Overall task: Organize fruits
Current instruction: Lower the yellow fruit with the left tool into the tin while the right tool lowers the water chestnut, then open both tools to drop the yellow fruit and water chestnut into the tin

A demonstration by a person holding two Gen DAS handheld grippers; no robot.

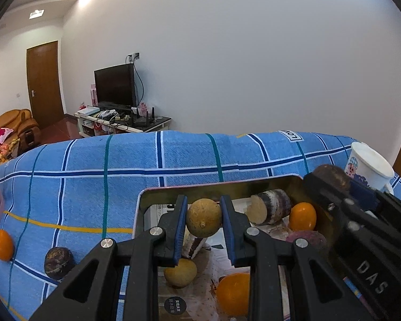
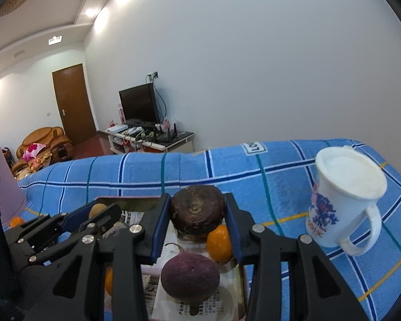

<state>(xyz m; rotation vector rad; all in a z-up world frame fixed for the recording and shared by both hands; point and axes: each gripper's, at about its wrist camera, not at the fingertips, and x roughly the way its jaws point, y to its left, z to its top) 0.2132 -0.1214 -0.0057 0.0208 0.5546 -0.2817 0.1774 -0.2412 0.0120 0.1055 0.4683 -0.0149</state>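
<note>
Your left gripper (image 1: 203, 220) is clamped on a tan round fruit (image 1: 203, 220) directly above the metal tray (image 1: 173, 190), so lower it straight down, while your right gripper (image 2: 197, 215) pinches a dark brown fruit (image 2: 197, 215) over the tray's right end.

Showing three oranges (image 1: 2, 244), two tan round fruits (image 1: 204, 217), three dark purple fruits (image 1: 58, 263), one mug (image 2: 344, 203), one tray (image 1: 147, 195).

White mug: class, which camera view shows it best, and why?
The right wrist view: the mug shows whole, with handle and print, standing on the blue cloth. The left wrist view catches only part of it behind the right gripper.
</note>
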